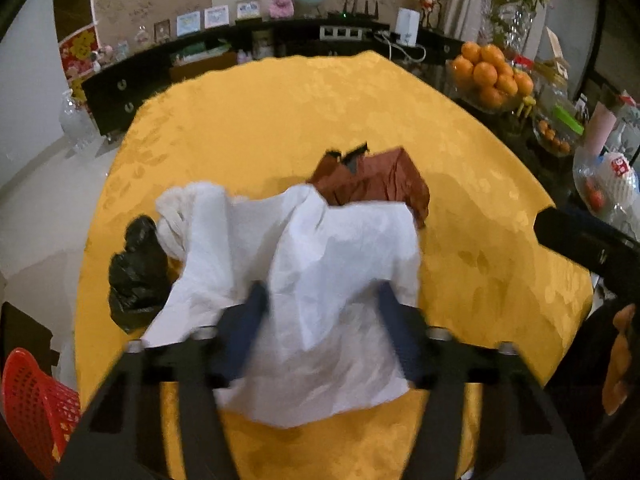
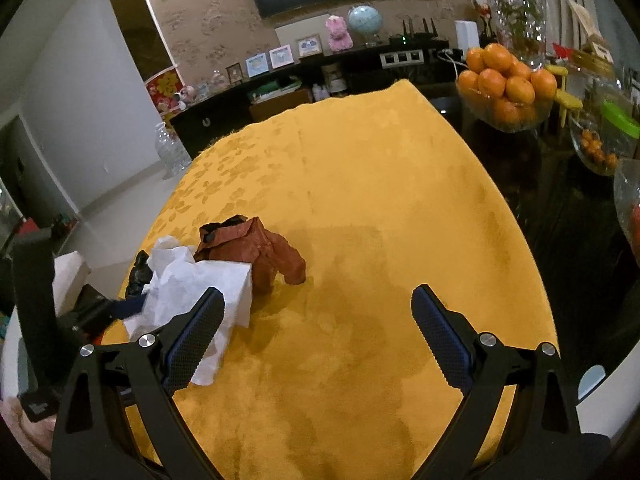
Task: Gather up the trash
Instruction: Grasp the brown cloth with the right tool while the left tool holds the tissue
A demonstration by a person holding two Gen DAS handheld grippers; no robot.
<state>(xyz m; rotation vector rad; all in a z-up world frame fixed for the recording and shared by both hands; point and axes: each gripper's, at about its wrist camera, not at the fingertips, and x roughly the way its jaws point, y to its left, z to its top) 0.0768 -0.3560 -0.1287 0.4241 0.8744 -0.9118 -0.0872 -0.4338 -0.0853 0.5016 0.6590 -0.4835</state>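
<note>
The jaws of the left gripper (image 1: 320,296) are seen set on either side of a crumpled white paper sheet (image 1: 320,264), with the paper bunched between the two blue pads; whether the pads press on it cannot be told from the blurred view. The jaws of the right gripper (image 2: 318,308) are held wide apart above bare cloth, with nothing between them. Both are carried over a round worktop covered in a yellow flower-patterned cloth (image 1: 480,240). The white paper sheet is found lying on the near left part of the worktop, and a crumpled black plastic bag (image 1: 136,272) is seen touching its left edge. Just behind the paper, partly covered by it, a crumpled reddish-brown wrapper (image 1: 376,180) is placed nearer the middle of the cloth. A red perforated plastic basket (image 1: 32,400) is visible below the worktop's left rim. Further off to the right, a glass bowl of stacked oranges (image 2: 506,84) is set on a dark surface, and a dark sideboard with framed pictures (image 2: 280,96) is lined along the far wall.
</note>
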